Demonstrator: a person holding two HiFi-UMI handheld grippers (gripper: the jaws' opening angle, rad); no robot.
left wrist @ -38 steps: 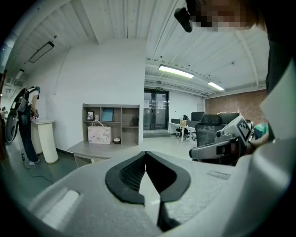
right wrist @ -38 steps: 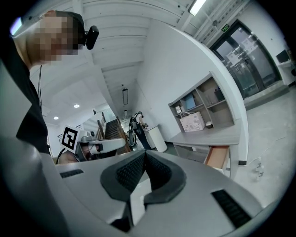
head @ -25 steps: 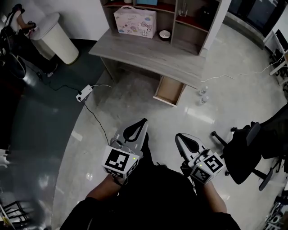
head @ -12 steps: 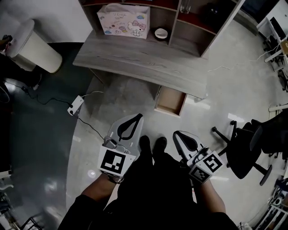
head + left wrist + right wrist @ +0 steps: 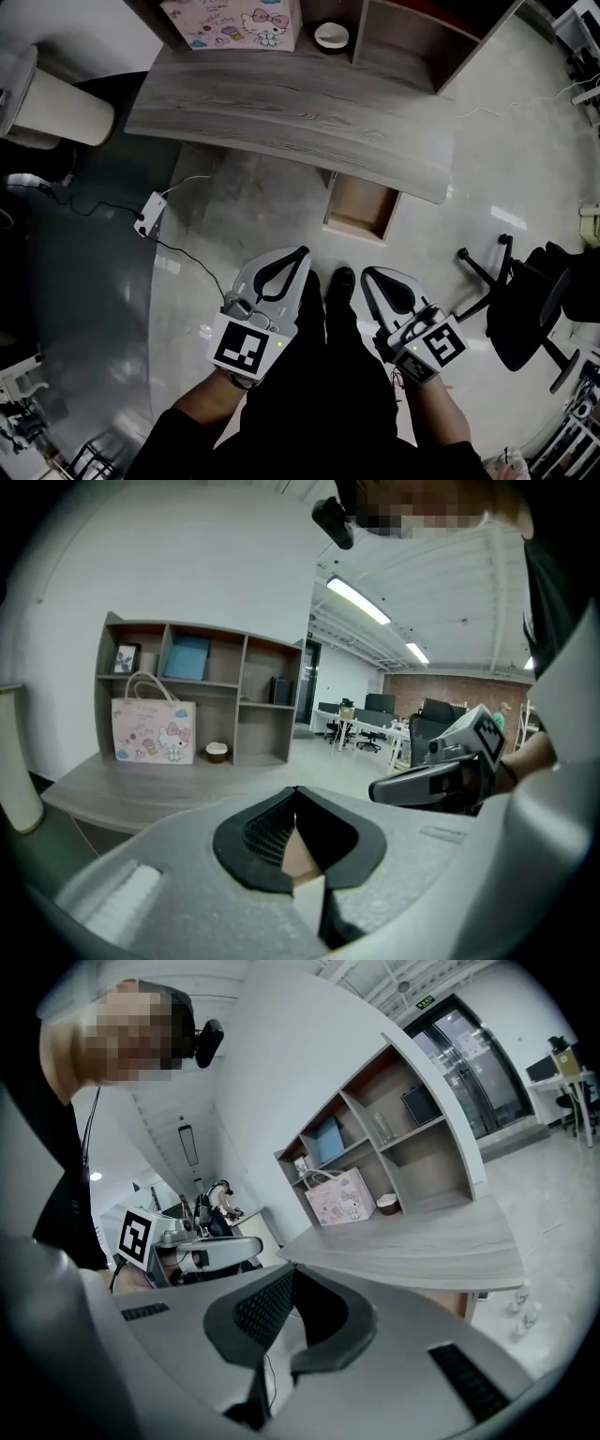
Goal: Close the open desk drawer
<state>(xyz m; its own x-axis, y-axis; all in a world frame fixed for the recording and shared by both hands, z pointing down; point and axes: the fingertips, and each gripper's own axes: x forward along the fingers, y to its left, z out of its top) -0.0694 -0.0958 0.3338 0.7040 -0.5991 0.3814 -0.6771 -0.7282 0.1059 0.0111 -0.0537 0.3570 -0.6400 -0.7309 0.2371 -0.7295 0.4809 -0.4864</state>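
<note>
The left gripper (image 5: 298,255) and right gripper (image 5: 367,275) are held side by side, each with jaws pressed together on nothing; beyond them, well apart, the drawer (image 5: 359,208) is seen pulled out beneath the desk (image 5: 281,108).

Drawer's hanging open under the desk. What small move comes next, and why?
Probably step closer and lower the right gripper toward the front of the open light-wood drawer: it juts from under the grey wood-grain desk, while that gripper and the left gripper hang short of it, jaws together, empty.
</note>
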